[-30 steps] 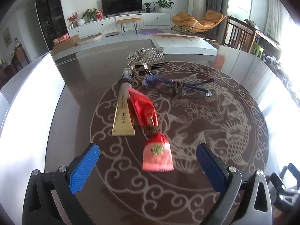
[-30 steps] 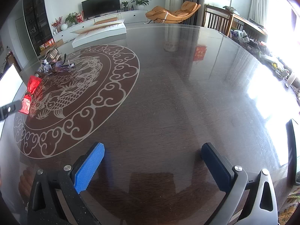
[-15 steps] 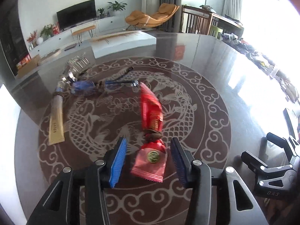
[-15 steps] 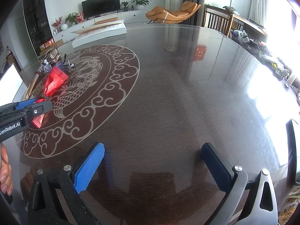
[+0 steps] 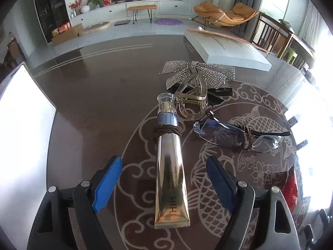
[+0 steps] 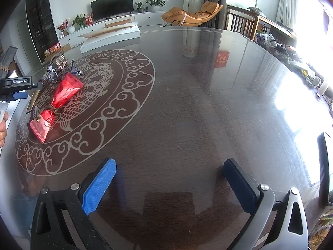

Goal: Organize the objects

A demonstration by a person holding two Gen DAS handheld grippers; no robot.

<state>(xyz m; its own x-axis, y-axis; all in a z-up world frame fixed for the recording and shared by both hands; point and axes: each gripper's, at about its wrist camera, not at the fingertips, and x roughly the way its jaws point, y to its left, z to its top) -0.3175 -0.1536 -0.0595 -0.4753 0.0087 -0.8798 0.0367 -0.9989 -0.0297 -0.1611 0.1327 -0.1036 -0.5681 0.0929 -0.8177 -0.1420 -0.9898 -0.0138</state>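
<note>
Now opening, left gripper jaws astride the gold tube, pads clear of it on both sides. Tube flat on the bench, cap pointing away, brown cord wound round its neck. Beyond the cap, rhinestone hair clip; to the right, glasses. Red packet lying apart. Right gripper jaws released over bare bench, holding nothing.
</note>
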